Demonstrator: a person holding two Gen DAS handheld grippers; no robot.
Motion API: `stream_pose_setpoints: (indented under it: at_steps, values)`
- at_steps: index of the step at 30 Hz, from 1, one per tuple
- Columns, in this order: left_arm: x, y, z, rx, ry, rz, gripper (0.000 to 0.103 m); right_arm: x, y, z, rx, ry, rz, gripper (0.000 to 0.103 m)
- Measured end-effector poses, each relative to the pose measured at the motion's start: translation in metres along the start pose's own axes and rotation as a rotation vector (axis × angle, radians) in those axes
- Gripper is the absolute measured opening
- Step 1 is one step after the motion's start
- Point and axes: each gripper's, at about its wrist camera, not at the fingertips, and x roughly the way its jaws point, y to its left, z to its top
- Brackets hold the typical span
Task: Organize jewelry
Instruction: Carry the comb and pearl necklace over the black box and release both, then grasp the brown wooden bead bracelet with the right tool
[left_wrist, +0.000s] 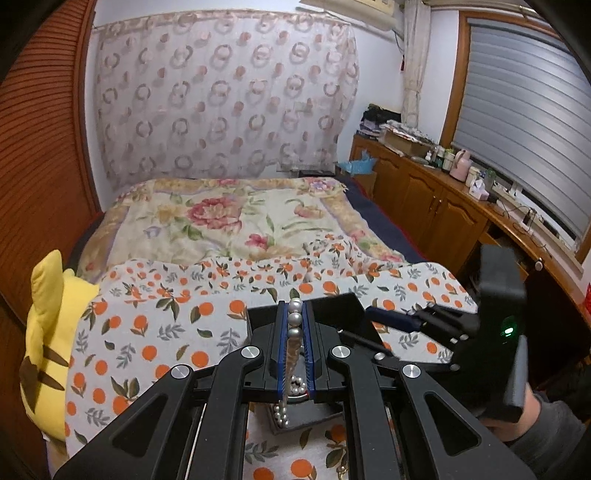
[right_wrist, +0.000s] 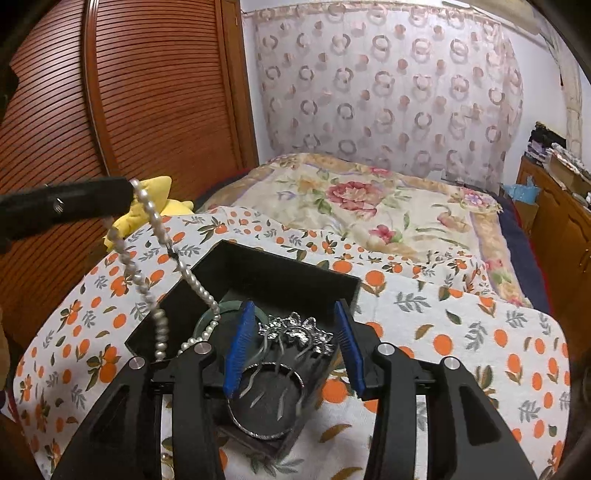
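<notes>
My left gripper (left_wrist: 294, 308) is shut on a pearl necklace (left_wrist: 294, 317), whose beads show between its blue pads. In the right wrist view this gripper (right_wrist: 127, 195) comes in from the left. The necklace (right_wrist: 155, 295) hangs from it in two strands into an open black box (right_wrist: 280, 266). My right gripper (right_wrist: 294, 308) stands open over the box, its blue pads on either side of a silver hair comb (right_wrist: 295, 332) lying inside. The pads do not seem to press on the comb. A green bangle (right_wrist: 221, 308) and a silver bangle (right_wrist: 258, 432) also lie in the box.
The box stands on a cloth printed with oranges (right_wrist: 461, 332), spread over the near part of a bed. A yellow plush toy (left_wrist: 48, 332) lies at the left edge. A floral blanket (left_wrist: 221, 221) lies beyond. Wooden cabinets (left_wrist: 436, 206) run along the right wall.
</notes>
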Motion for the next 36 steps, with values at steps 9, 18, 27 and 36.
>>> stream_pose_setpoints:
  at_steps: [9, 18, 27, 36]
  values:
    - [-0.002, -0.014, -0.005, 0.033, -0.007, 0.003, 0.032, -0.04, -0.01, -0.021, -0.002, -0.016, -0.017, 0.047]
    - [-0.032, -0.026, -0.052, 0.075, -0.024, 0.012, 0.075, -0.097, 0.001, -0.076, -0.014, -0.017, 0.014, 0.047]
    - [-0.044, -0.02, -0.11, 0.055, 0.019, 0.014, 0.089, -0.117, 0.018, -0.117, -0.042, 0.03, 0.04, 0.047]
    - [-0.031, -0.01, -0.144, 0.058, 0.086, 0.039, 0.094, -0.102, 0.023, -0.135, -0.079, 0.129, 0.045, 0.036]
